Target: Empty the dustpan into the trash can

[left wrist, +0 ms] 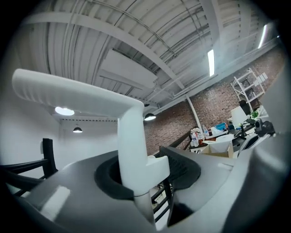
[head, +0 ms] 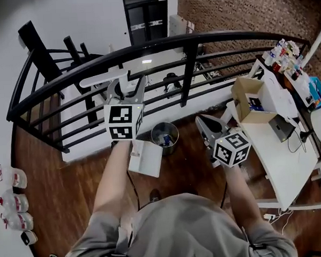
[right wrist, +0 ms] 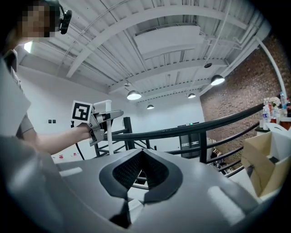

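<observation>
Left gripper (head: 125, 92) fingers clamp the upright long handle (left wrist: 132, 136) of the white plastic dustpan (head: 146, 159). The pan hangs at frame centre, just left of the round metal trash can (head: 175, 145). Right gripper (head: 204, 123) fingers are closed and empty, right of the can.

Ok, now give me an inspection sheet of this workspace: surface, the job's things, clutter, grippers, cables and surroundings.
Surface: dark wooden floor.
Job's things: white dustpan hangs by its long handle beside the trash can, not yet over it; the can already holds some rubbish.
Clutter: cardboard box and small bottles on the white table; clear bottles by the left wall.
Grippers: left gripper jaws shut on the handle; right gripper jaws together, empty.
Cables: black cable on the floor; thin cables on the table.
Surroundings: black railing, brick wall.
</observation>
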`<state>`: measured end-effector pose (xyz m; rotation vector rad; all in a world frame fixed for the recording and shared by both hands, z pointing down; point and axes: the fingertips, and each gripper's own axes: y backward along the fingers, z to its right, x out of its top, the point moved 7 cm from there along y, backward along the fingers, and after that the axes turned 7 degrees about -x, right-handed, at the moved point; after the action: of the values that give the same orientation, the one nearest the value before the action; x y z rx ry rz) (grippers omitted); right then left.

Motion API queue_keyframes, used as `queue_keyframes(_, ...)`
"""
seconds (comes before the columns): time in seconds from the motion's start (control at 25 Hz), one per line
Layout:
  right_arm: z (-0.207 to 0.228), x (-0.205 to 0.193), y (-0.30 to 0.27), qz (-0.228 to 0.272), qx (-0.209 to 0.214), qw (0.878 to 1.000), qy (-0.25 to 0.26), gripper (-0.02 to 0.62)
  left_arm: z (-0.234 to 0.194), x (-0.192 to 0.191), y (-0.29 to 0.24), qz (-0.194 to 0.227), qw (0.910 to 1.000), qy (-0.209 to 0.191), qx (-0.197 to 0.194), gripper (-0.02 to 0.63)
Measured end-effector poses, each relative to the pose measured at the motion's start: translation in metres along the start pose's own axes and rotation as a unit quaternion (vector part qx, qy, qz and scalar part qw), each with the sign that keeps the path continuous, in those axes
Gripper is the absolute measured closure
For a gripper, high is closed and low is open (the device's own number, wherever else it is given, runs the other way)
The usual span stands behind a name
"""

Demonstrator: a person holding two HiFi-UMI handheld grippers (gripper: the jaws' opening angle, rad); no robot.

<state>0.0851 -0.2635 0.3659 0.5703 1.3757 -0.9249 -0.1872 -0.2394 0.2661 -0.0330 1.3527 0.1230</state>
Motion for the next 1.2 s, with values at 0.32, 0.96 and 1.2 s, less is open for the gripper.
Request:
queue_keyframes(0.32, -0.054, -0.019, -0.050, -0.030, 0.044, 0.999, 0.006, 0.597, -0.045, -0.093, 0.070, -0.073, 0.9936, 0.075, 0.042, 0.434)
queue_keyframes(0.96, -0.113, -0.059, -0.095, -0.094, 0.051, 0.994, 0.004, 0.597, -0.061, -0.302, 0.157, -0.171, 0.9647, 0.171, 0.103, 0.463)
queue_keyframes(1.2, -0.113, -0.071, -0.093, -0.119, 0.030, 0.992, 0.014, 0.597, -0.074, -0.344, 0.137, -0.170, 0.9623, 0.182, 0.109, 0.463)
